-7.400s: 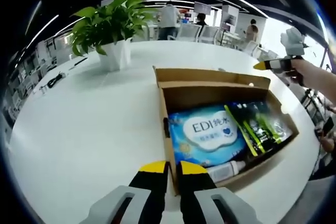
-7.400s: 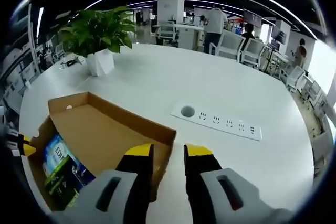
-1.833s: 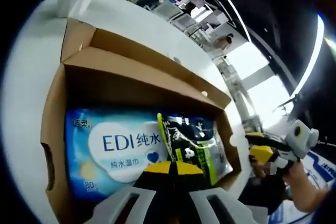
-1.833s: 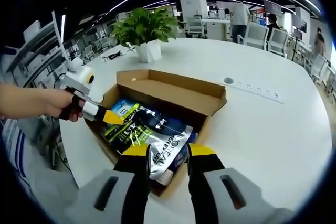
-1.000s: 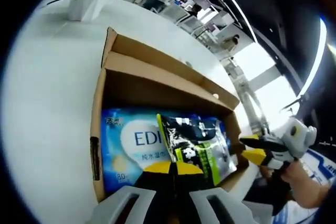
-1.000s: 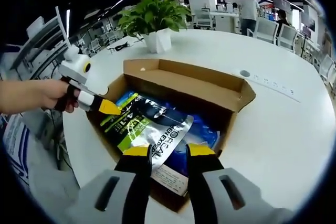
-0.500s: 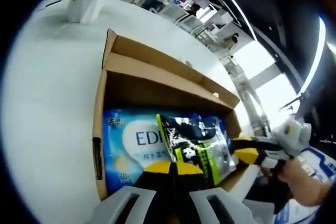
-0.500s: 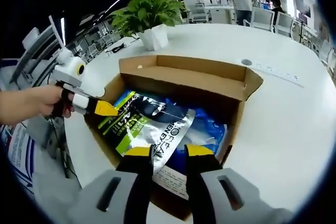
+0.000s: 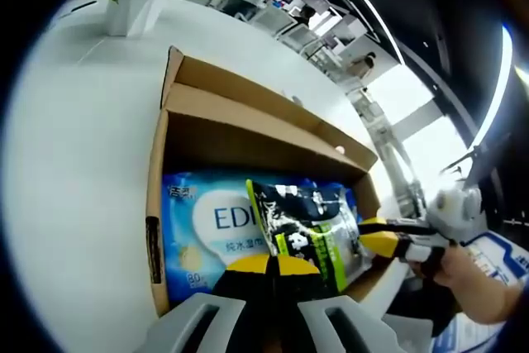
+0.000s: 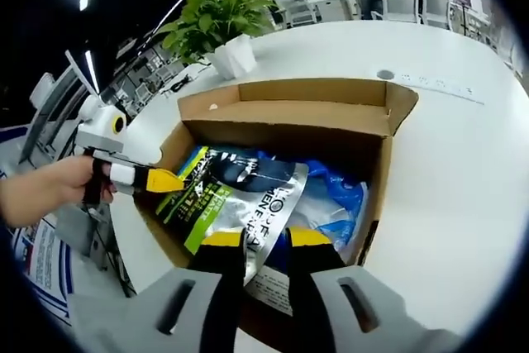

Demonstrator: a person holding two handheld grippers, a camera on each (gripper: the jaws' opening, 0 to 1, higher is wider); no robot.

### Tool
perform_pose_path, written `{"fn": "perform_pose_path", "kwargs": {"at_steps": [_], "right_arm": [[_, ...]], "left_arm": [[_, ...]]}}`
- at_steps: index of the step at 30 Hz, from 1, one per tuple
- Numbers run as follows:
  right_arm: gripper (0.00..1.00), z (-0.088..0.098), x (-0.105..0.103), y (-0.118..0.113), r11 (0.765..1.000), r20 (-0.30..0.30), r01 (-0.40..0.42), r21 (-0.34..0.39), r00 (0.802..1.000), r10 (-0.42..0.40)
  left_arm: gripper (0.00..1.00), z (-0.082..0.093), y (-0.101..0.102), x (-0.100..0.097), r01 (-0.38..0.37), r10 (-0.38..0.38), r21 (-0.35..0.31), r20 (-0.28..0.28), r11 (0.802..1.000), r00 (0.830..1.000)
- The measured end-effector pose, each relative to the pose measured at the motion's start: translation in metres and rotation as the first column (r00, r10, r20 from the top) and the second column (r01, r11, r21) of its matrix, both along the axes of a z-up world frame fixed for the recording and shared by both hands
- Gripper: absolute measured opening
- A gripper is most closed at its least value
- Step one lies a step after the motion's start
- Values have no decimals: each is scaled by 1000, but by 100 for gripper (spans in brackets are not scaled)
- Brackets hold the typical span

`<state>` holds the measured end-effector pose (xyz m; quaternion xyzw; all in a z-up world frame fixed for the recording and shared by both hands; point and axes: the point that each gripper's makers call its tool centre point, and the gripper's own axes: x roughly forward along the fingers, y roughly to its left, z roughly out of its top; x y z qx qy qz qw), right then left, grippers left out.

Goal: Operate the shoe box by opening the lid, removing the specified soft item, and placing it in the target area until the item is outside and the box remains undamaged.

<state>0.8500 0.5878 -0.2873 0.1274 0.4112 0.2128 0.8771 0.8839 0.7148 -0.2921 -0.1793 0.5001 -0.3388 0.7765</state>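
Observation:
The cardboard shoe box stands open on the white table, its lid folded back. Inside lie a blue EDI wipes pack and, on top of it, a black, green and silver pouch. My left gripper is shut, its yellow tips over the box's near wall. From the other side the left gripper sits at the box rim, touching the pouch's edge. My right gripper is open, with the silver corner of the pouch between its jaws. The right gripper reaches the pouch's right edge.
A potted green plant stands on the table beyond the box; its white pot is at the top left. A power strip is set into the table on the far right. A hand holds the left gripper off the table's edge.
My right gripper has moved forward and down to the pouch, and its corner now lies between the jaws. The left gripper has held its place at the box.

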Motion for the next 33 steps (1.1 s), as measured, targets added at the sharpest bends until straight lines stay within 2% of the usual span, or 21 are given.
{"fn": "perform_pose_path", "kwargs": {"at_steps": [7,11,33], "right_arm": [[10,-2,5,-3,1000,-3,25,10,1000,-25],[3,-3,8,-8,998,-7,58,20,998,-58],[0,-2,8,-11,994,-11,106,34,994,-106]], "left_arm": [[0,0,0,-1,0,0,8,3,1000,1000],[0,-1,0,-1,2,-2,16,6,1000,1000],[0,-1,1,2,-3,3,19,13,1000,1000]]}}
